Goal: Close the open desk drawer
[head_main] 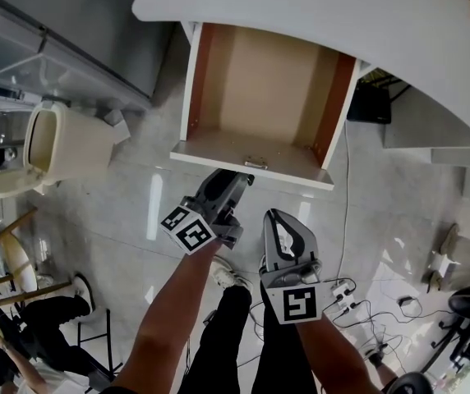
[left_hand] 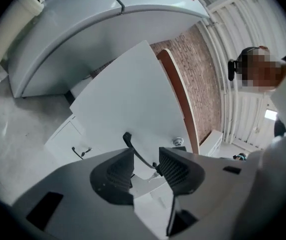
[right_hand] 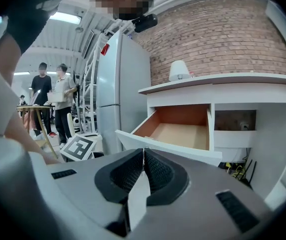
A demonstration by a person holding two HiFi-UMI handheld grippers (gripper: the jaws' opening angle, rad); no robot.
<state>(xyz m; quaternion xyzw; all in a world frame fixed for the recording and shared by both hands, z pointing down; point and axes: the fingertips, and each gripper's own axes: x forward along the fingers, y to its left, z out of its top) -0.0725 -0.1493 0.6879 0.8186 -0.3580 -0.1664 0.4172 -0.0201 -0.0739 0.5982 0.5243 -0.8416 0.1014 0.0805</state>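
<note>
Only the left gripper view shows the left claw (left_hand: 146, 156) spread around the drawer handle (left_hand: 133, 145); the right claw (right_hand: 143, 153) is closed.

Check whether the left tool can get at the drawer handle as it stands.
Probably yes. The left tool is at the drawer front, its jaws apart with the handle between them, and nothing blocks it. The right tool hangs back, shut.

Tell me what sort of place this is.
Probably a lab or studio furnished like a home: a white desk with an open drawer, a refrigerator beside it, and loose cables on the glossy floor.
</note>
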